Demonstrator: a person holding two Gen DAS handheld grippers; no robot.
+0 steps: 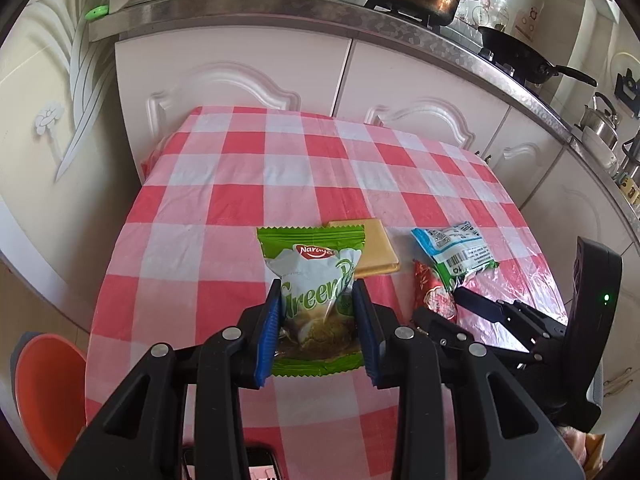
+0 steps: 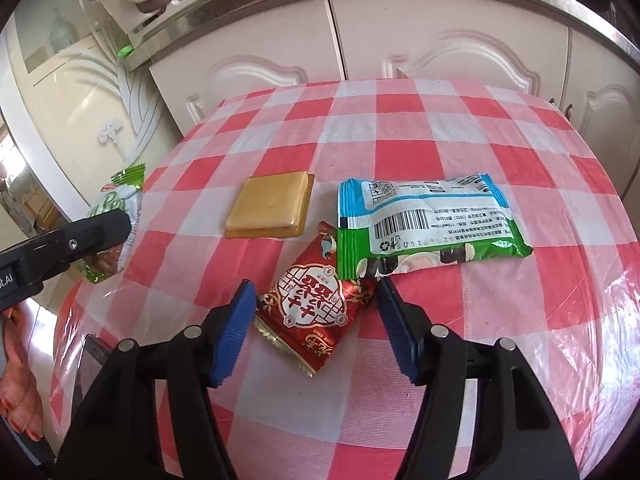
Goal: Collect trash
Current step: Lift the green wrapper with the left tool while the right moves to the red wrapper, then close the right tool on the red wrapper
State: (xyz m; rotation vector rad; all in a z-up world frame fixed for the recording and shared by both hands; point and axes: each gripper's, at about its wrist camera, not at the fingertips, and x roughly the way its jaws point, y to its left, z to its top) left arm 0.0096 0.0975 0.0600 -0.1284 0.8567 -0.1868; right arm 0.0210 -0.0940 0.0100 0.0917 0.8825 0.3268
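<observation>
My left gripper [image 1: 318, 292] is shut on a green and white snack wrapper [image 1: 316, 276], which it pinches between its blue pads and holds over the checked table. The wrapper also shows in the right wrist view [image 2: 116, 216], raised at the table's left edge. My right gripper [image 2: 316, 288] is open, its jaws on either side of a red snack wrapper [image 2: 316, 304] that lies flat on the table. A blue, white and green wrapper [image 2: 424, 220] lies just beyond it and overlaps its far corner. A tan square packet [image 2: 268, 210] lies further left.
The table [image 2: 400, 128] has a red and white checked cloth under clear plastic. White kitchen cabinets [image 1: 240, 76] stand behind it, with pots on the counter. An orange bin [image 1: 48, 380] sits on the floor at the left. A phone [image 1: 256, 464] lies at the table's near edge.
</observation>
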